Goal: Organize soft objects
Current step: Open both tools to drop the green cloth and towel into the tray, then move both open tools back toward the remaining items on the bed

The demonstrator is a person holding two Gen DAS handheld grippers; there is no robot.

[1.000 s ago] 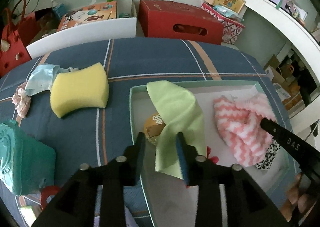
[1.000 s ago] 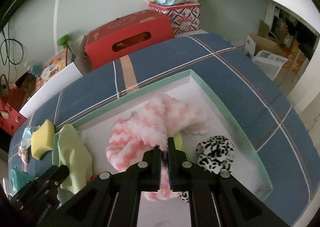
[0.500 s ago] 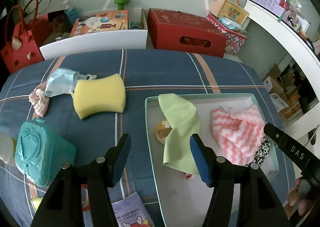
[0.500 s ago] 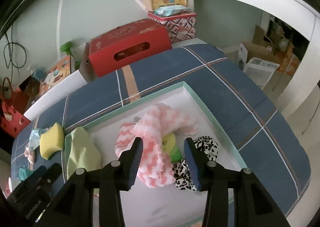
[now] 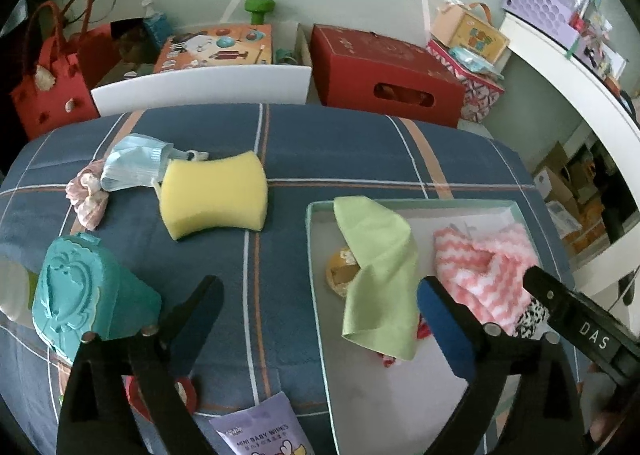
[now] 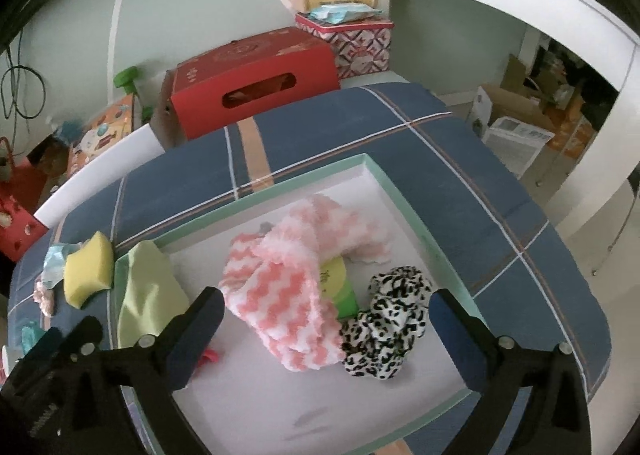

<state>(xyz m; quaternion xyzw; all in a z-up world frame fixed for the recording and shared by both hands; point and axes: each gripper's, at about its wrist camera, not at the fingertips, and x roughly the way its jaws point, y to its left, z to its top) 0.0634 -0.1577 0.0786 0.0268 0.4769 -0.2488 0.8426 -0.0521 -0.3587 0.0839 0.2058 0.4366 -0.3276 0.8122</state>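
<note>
Both our grippers — left (image 5: 320,305), right (image 6: 326,315) — are opening, gripping nothing; pink towel (image 6: 288,287) lies in tray (image 6: 404,191), green cloth (image 5: 380,263) at nine o'clock.

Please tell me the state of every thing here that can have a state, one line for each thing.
left gripper: jaws opening, nothing between them
right gripper: jaws opening, pads off the towel
green cloth: draped over tray rim
pink towel: crumpled in tray
tray: partly filled
yellow sponge: outside tray
</note>
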